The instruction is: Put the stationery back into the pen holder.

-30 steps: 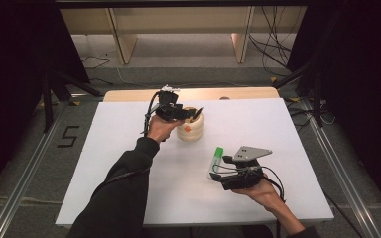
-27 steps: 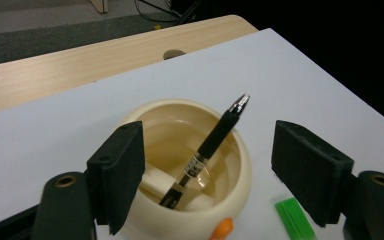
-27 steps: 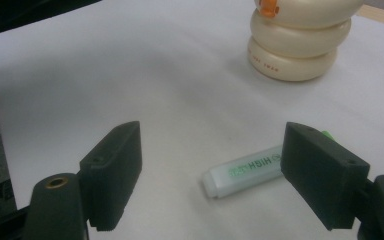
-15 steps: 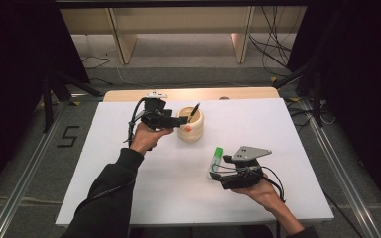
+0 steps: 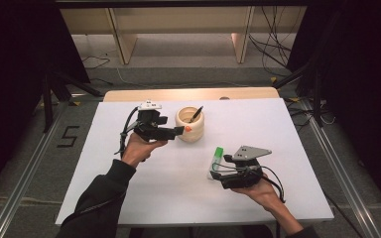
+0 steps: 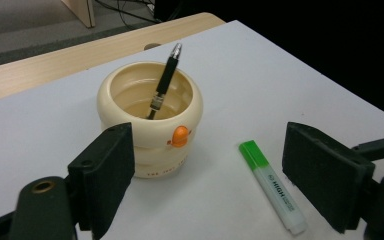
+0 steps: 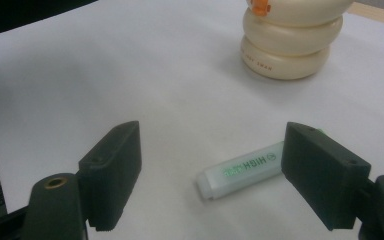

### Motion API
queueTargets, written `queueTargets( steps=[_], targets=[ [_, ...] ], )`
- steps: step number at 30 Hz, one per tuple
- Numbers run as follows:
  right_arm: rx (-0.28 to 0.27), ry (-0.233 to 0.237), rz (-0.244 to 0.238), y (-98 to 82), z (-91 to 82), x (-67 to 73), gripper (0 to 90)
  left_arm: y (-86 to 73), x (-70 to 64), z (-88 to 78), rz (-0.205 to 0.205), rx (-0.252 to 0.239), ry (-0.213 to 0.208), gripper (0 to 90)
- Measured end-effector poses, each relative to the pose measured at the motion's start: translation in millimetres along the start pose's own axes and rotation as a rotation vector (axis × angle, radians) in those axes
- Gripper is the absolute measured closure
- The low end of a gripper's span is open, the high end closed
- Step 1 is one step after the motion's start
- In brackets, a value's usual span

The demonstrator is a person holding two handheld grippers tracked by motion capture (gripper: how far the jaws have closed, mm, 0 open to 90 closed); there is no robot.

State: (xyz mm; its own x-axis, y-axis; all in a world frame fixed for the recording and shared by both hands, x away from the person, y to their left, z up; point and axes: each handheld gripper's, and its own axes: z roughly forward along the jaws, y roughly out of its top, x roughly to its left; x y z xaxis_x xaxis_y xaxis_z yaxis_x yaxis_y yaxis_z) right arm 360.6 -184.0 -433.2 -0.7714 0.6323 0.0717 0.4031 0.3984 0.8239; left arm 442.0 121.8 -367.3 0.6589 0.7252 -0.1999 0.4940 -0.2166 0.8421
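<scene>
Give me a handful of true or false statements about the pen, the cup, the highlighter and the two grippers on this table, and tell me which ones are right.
1. A black pen stands leaning inside the cream cup. True.
2. The green highlighter lies inside the cup. False: it lies flat on the white table, apart from the cup.
3. The left gripper has its jaws clamped on the pen. False: its jaws are open and empty, beside the cup.
4. The right gripper has open jaws with the highlighter lying between them. True.
5. The cup lies tipped on its side. False: it stands upright.
</scene>
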Motion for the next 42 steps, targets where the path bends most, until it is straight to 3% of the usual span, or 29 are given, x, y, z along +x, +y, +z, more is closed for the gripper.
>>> queueTargets(
  steps=[8, 17, 23, 26, 35, 42],
  targets=[
    [0.012, -0.014, 0.01, -0.7, 1.5, -2.0, 28.8, -20.3, -13.3, -14.8, 0.049, -0.015, -0.027, 17.8],
    [0.02, -0.02, 0.021, -2.1, 5.5, -4.0, 35.8, -44.0, -17.7, -33.5, 0.048, -0.056, -0.032, 17.7],
    [0.028, -0.02, 0.023, -2.2, 10.0, -3.1, 40.8, -63.5, -19.9, -43.1, 0.07, -0.086, -0.057, 17.8],
    [0.027, -0.018, 0.021, -1.6, 11.4, -2.8, 43.9, -70.6, -23.0, -45.6, 0.095, -0.084, -0.045, 17.9],
    [0.023, -0.005, 0.011, -2.3, 16.4, -1.6, 57.5, -82.2, -30.3, -52.1, 0.108, -0.07, -0.088, 17.7],
    [0.025, 0.005, -0.005, -1.8, 21.3, -2.1, 76.5, -87.8, -27.2, -57.9, 0.088, -0.08, -0.075, 17.6]
  ],
)
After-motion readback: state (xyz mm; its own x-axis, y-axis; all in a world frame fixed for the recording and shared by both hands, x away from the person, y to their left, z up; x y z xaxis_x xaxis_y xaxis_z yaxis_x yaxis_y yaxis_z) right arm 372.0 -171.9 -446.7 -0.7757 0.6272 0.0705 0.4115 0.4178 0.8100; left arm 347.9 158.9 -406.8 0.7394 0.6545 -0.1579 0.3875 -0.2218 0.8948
